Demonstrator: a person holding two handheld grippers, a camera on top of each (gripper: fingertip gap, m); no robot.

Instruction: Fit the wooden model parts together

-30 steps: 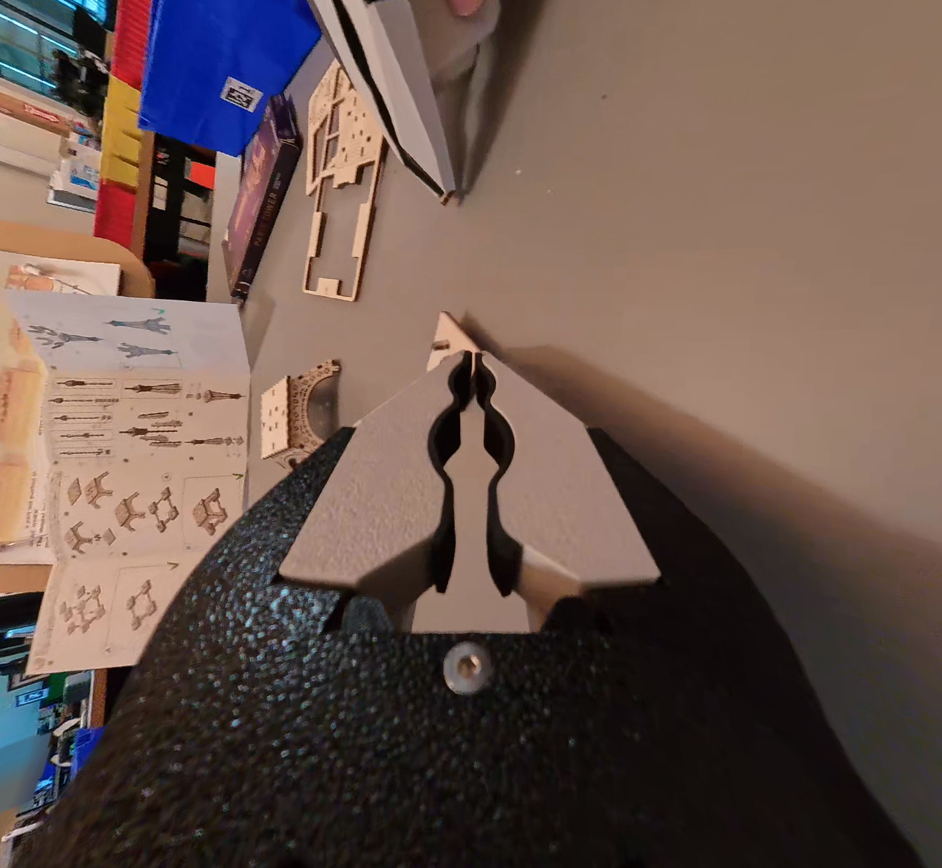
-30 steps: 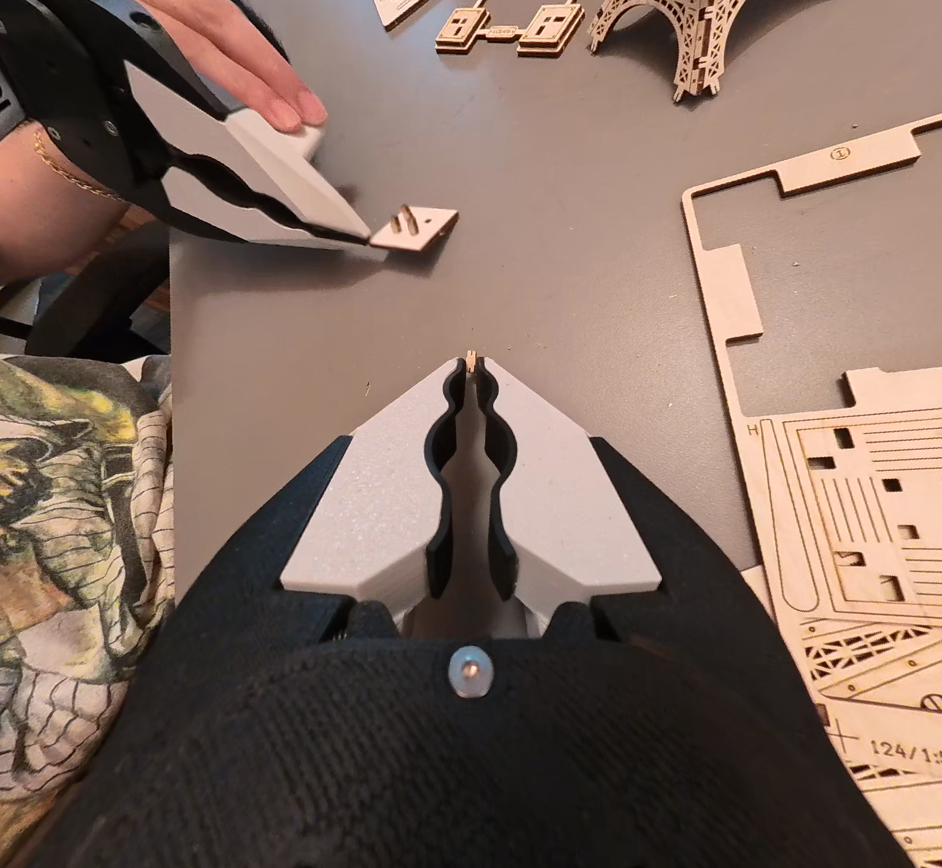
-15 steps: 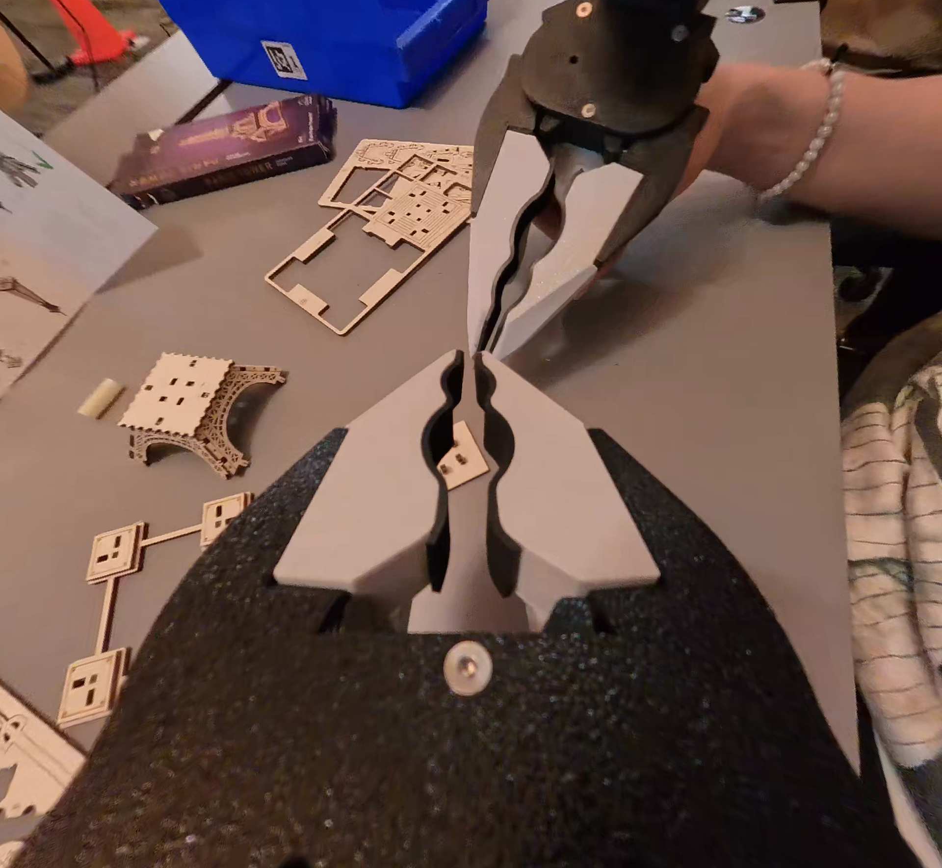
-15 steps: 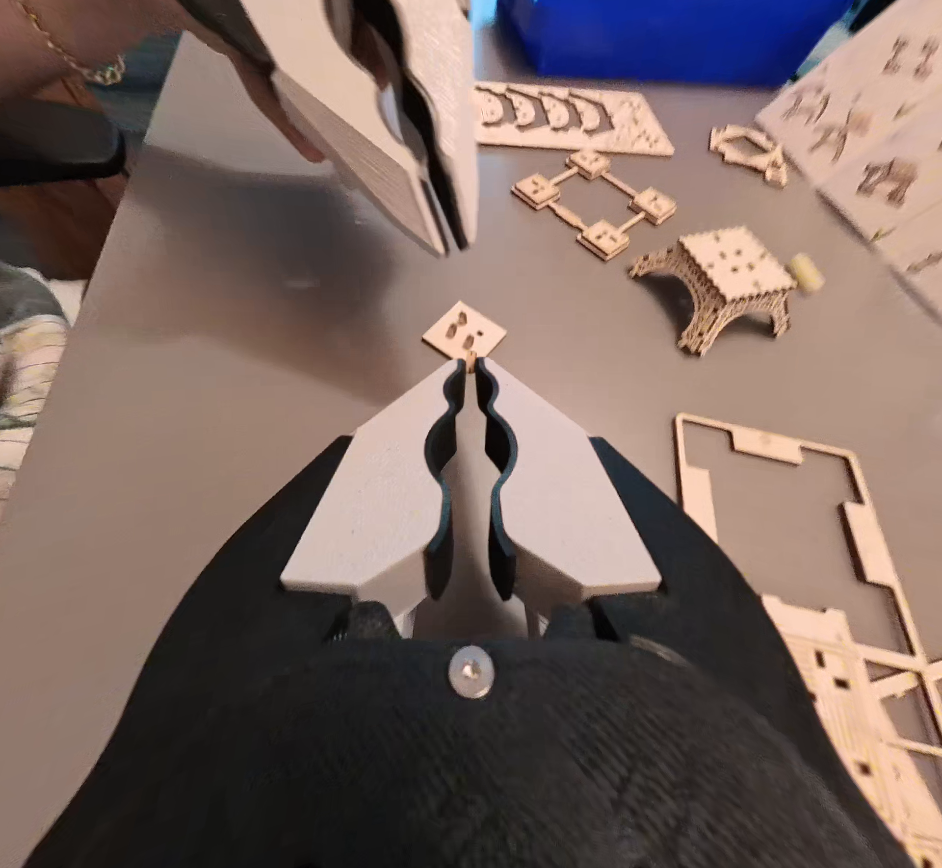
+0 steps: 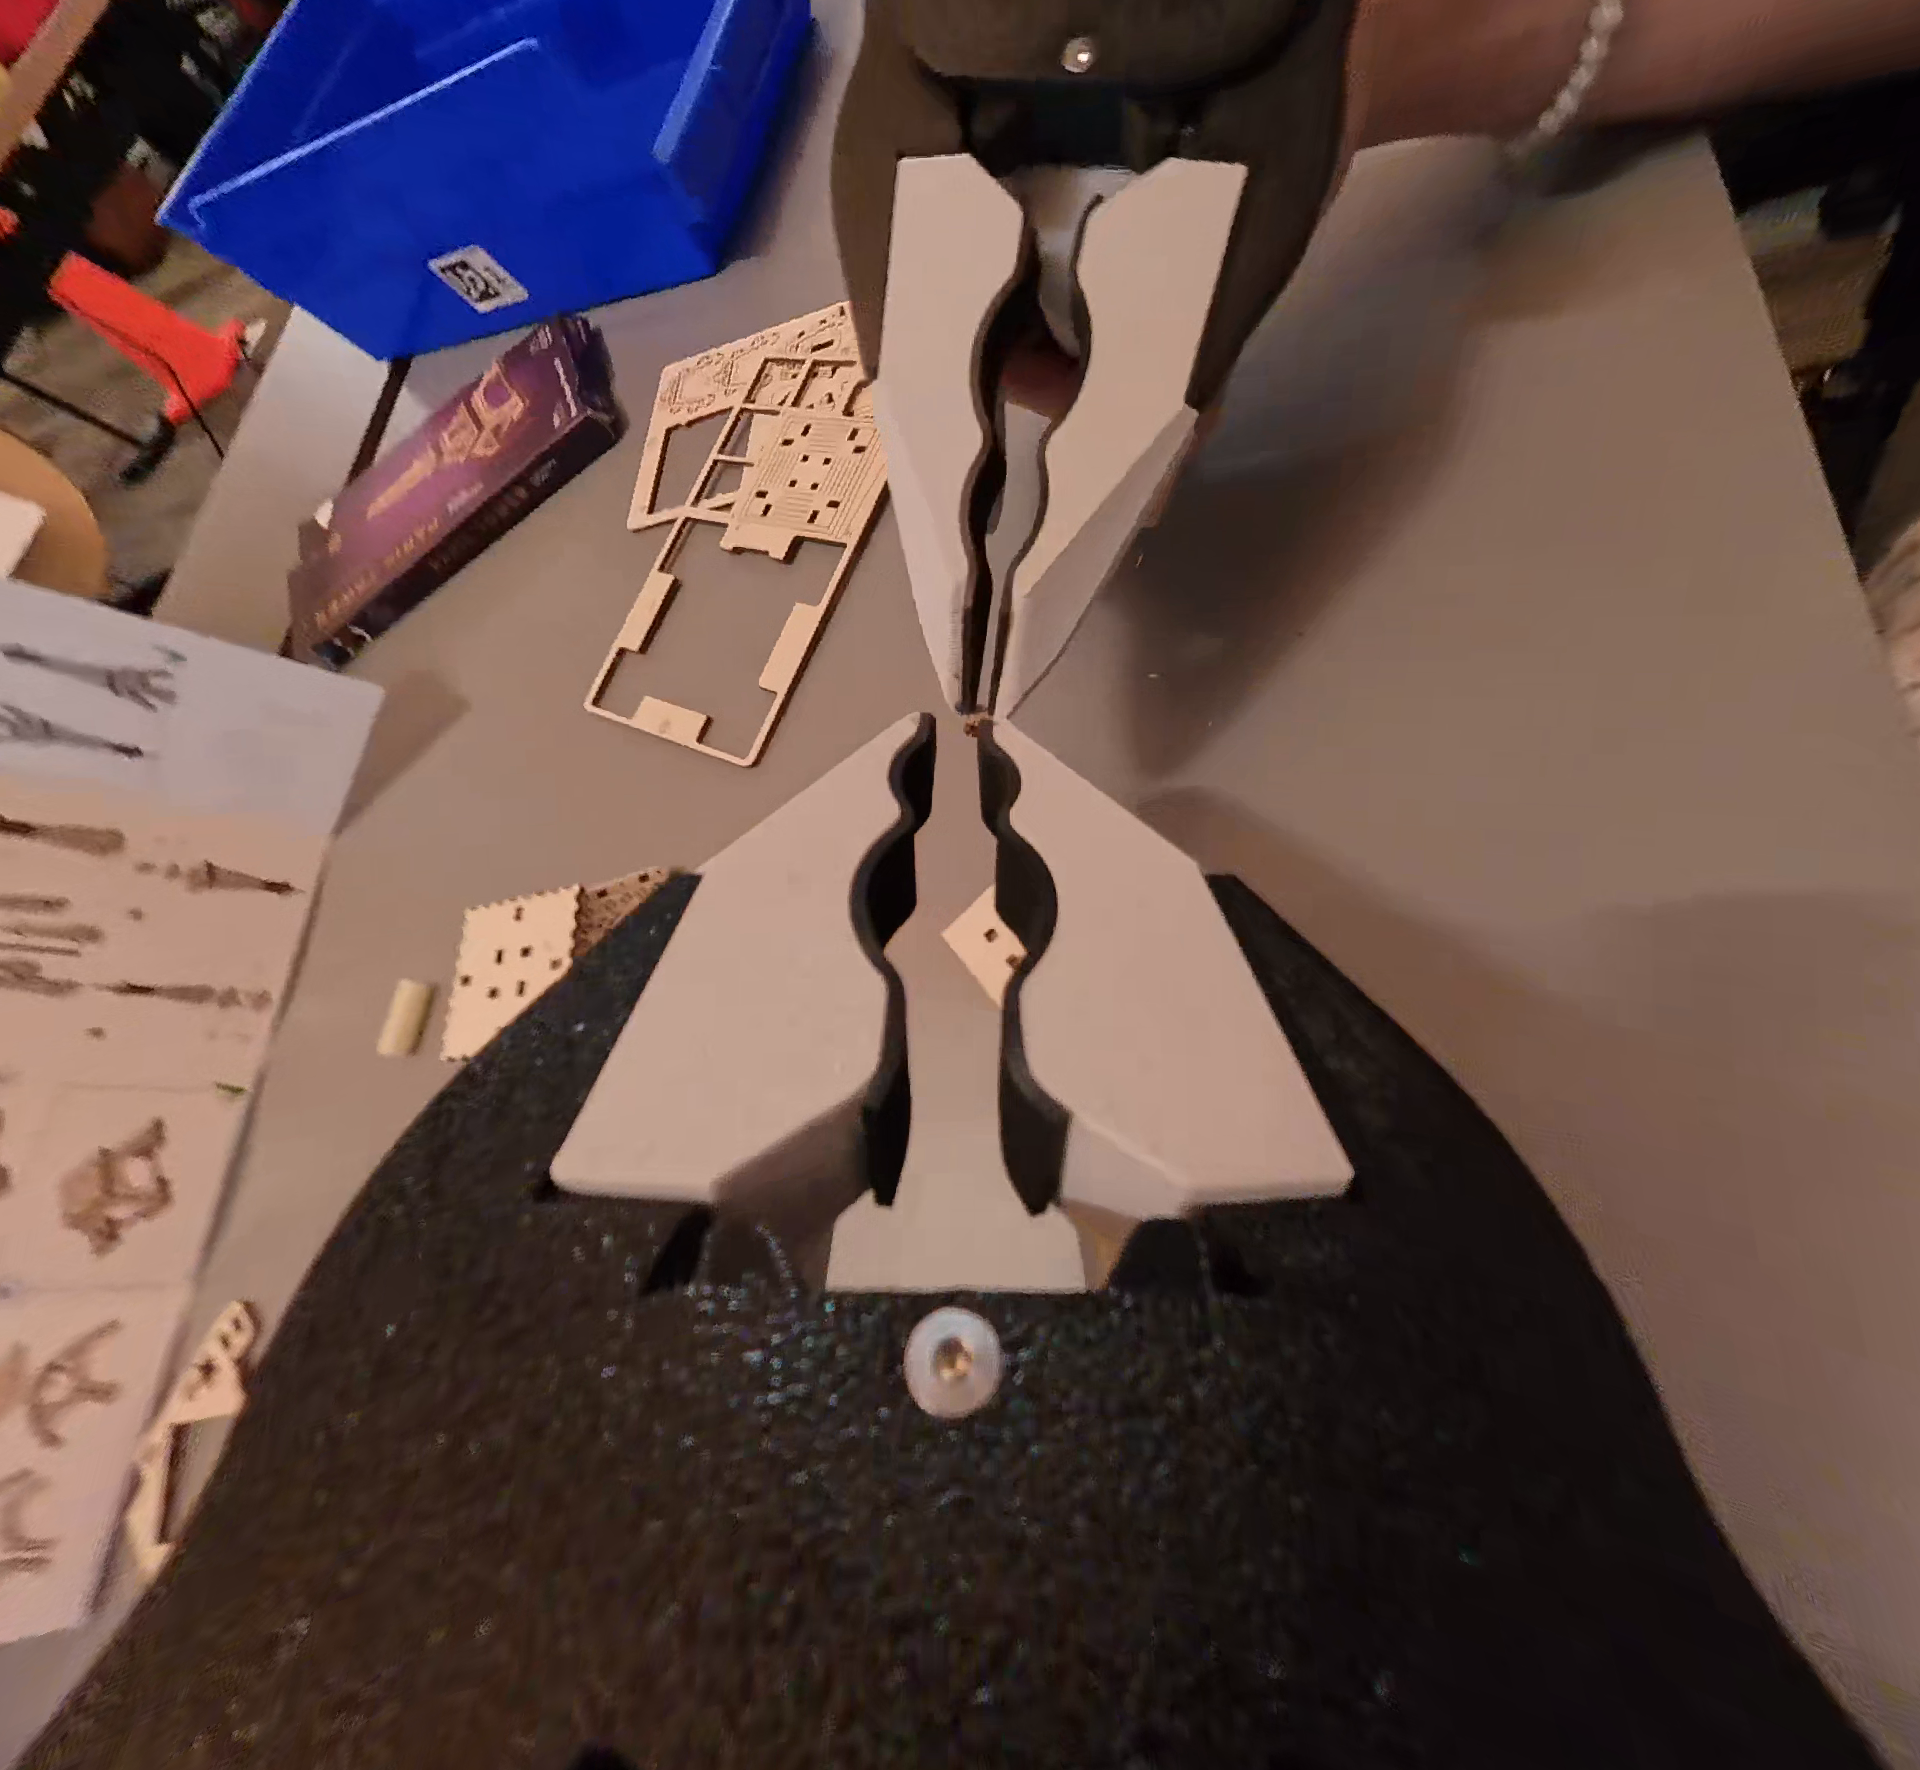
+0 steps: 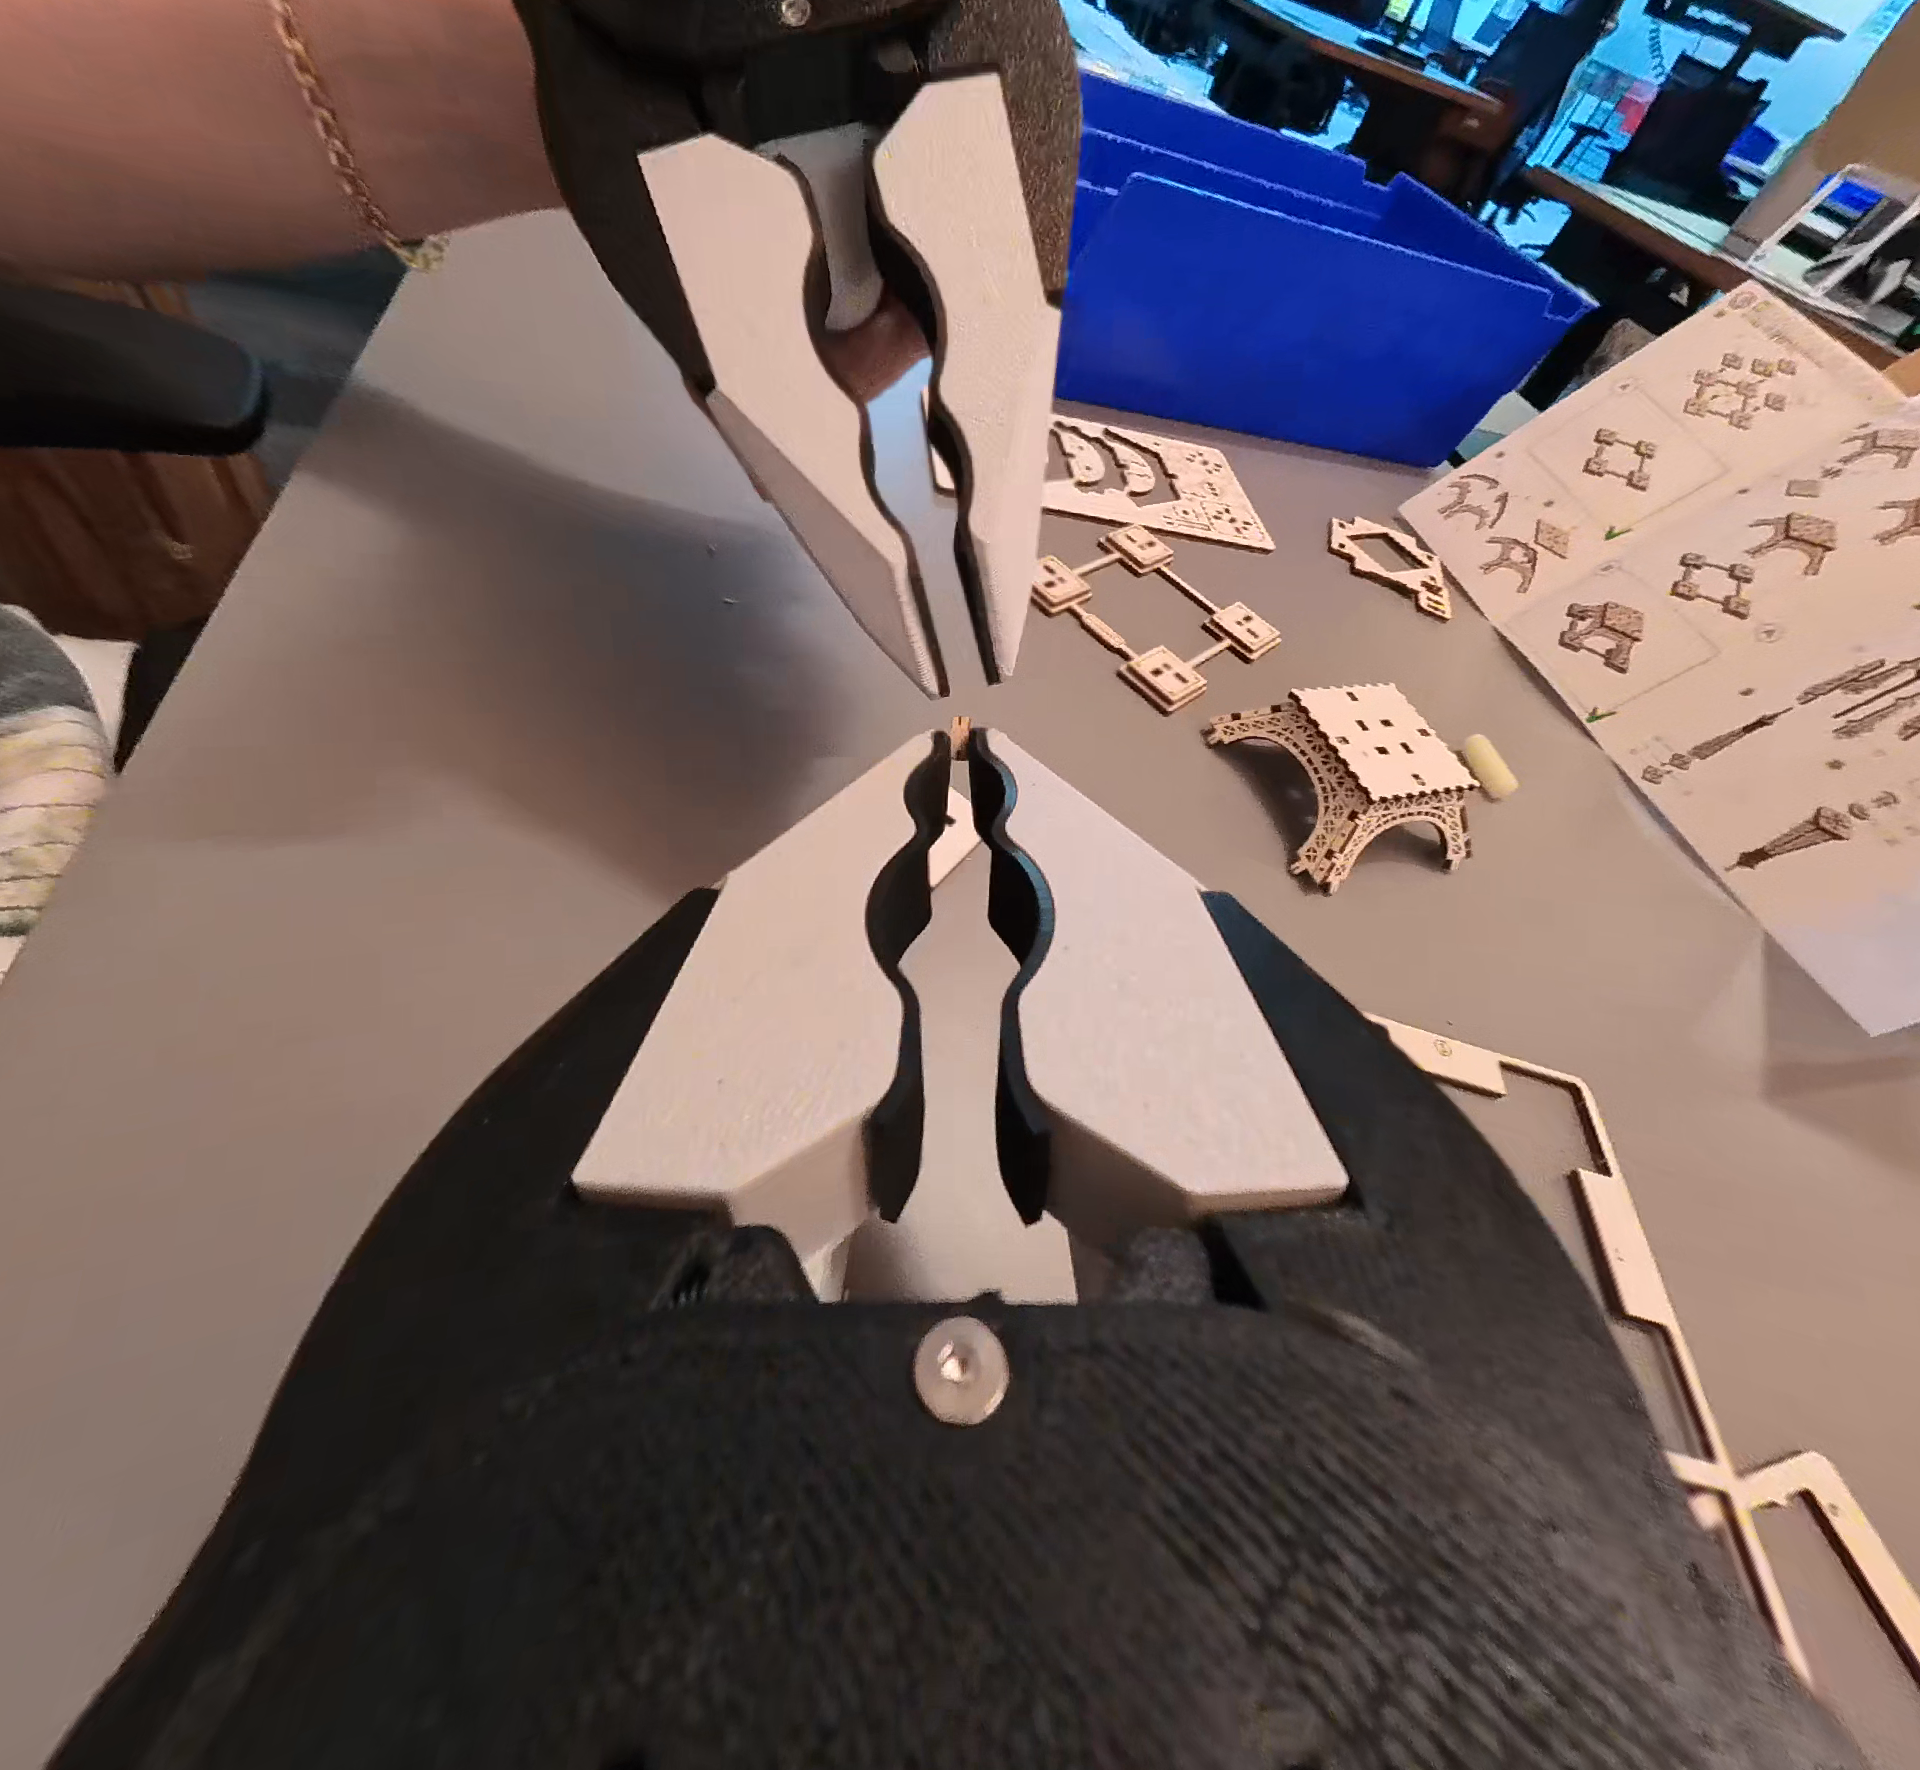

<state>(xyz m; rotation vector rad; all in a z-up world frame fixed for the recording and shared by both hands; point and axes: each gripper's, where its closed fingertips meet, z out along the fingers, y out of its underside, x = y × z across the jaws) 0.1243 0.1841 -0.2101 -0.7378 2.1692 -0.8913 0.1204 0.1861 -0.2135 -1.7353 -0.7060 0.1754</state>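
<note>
Since half a second earlier, both grippers have been raised and swung to face each other tip to tip above the grey table (image 6: 416, 785). A tiny wooden peg (image 6: 961, 736) is pinched at the very tips of the right gripper (image 6: 961, 746), whose fingers are closed on it. The left gripper (image 5: 951, 746) is held with a narrow gap between its fingertips, and nothing is gripped in it. A small square wooden plate (image 5: 987, 949) with slots is seen lying flat on the table below, through that gap. The arched wooden tower base (image 6: 1351, 785) stands upright further off, with a small cream cylinder (image 6: 1488, 766) just beside it. Punched wooden sheets (image 5: 727, 525), an instruction sheet (image 6: 1714, 640), a purple box (image 5: 457, 494) and a blue bin (image 5: 499, 131) are spread around.
</note>
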